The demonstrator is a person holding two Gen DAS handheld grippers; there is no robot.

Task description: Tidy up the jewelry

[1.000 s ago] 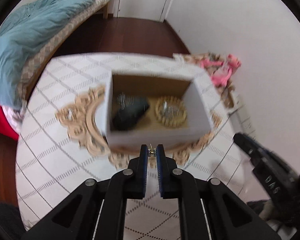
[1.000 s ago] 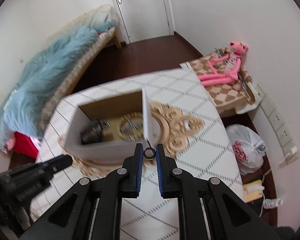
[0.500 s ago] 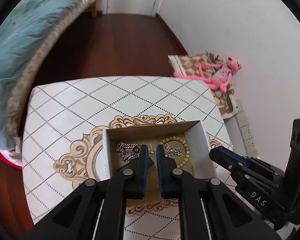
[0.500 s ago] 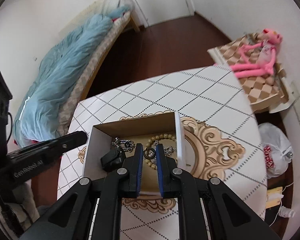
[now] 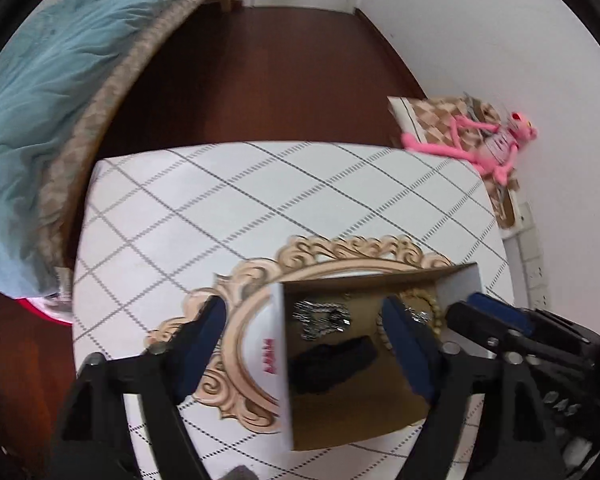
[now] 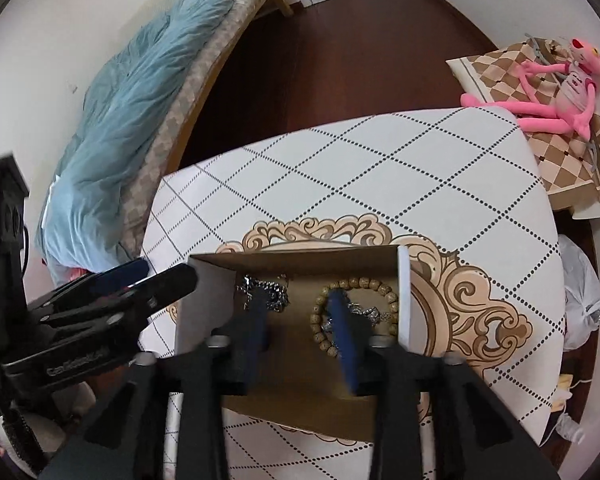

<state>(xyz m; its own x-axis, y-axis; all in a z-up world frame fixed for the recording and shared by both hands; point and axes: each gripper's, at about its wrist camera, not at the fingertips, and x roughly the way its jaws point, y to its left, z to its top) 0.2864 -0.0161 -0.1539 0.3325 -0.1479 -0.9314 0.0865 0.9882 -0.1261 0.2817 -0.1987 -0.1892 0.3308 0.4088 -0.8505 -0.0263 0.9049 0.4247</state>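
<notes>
An open cardboard box (image 5: 278,364) (image 6: 206,304) stands on the white patterned table (image 5: 240,216) (image 6: 380,168). Inside lie a silver chain (image 5: 320,318) (image 6: 278,292), a wooden bead bracelet (image 6: 380,286) (image 5: 434,308) and a black item (image 5: 336,364). My left gripper (image 5: 304,320) is open, one finger outside the box's left wall and one inside. My right gripper (image 6: 296,300) is open and empty, its fingers down in the box over the chain and bracelet. The ring and the small piece held earlier are not seen.
A bed with a blue duvet (image 5: 40,80) (image 6: 140,100) lies to the left. A pink plush toy (image 5: 484,144) (image 6: 548,92) sits on a checked cushion at the right. Dark wood floor lies beyond the table's far edge. A white bag (image 6: 580,304) sits at the right.
Both grippers have opened over the box; the ring in the right one and the small piece in the left one are no longer between the fingers. Both lowered closer to the box.
</notes>
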